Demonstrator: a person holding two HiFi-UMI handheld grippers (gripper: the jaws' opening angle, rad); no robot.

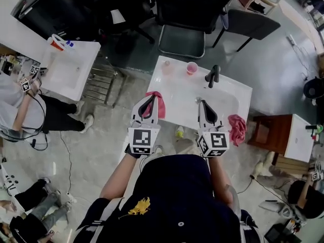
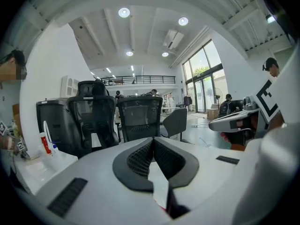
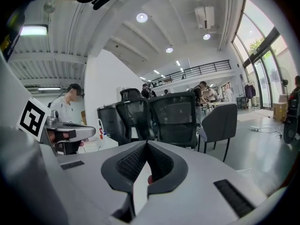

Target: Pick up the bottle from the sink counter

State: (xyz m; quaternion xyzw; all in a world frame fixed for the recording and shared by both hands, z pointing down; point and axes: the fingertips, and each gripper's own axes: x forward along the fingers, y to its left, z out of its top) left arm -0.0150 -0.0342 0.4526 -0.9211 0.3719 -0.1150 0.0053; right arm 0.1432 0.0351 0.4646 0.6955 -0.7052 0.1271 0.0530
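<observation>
Hovering side by side over sink counter — left tongs, right tongs closed, empty.

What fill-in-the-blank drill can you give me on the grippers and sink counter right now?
1. The left gripper and the right gripper both have their jaws ____.
2. The faucet on the counter is coloured ____.
3. The cloth at the counter's right front corner is ____.
4. In the head view, the cup stands to the faucet's ____.
Missing words: shut; black; pink; left.
</observation>
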